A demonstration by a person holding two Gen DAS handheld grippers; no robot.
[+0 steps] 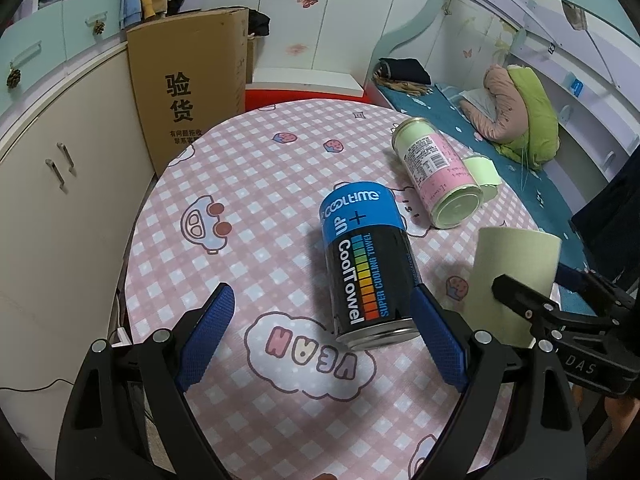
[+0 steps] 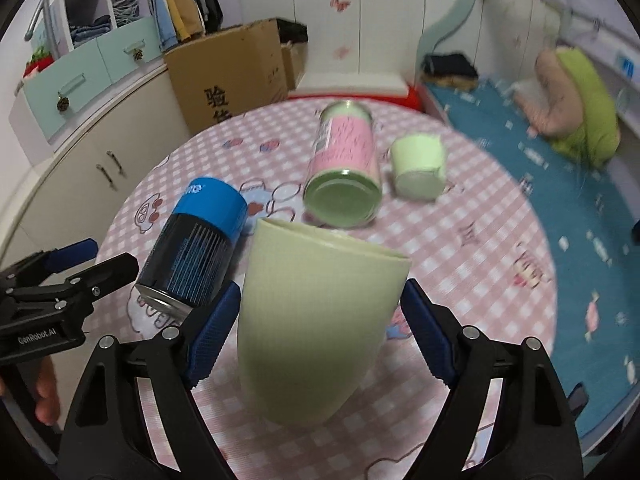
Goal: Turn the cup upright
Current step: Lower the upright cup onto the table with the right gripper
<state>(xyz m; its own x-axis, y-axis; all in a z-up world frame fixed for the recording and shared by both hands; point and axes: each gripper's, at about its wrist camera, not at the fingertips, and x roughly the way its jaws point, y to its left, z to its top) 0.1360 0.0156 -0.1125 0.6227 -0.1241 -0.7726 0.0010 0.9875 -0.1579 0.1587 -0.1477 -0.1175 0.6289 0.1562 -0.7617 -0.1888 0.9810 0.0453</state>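
Two tongs: left tongs (image 1: 324, 340) spread, idle; my right tongs (image 2: 316, 336) pinch cup (image 2: 316, 320) mid-body.
Cup handling: light, stiff, smooth plastic, I judge; rim at 12 o'clock.

Black gripper (image 1: 320, 344) frames, silver screws, textured blue fingers (image 1: 210, 336).

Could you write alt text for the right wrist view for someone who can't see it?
The right tool grips a pale green cup, rim up, over a pink checked table. Behind lie a blue can, a pink-green can and a small green cup.

L tongs (image 1: 322, 340) wide apart; R tongs (image 2: 320, 336) clamped round cup (image 2: 316, 320)
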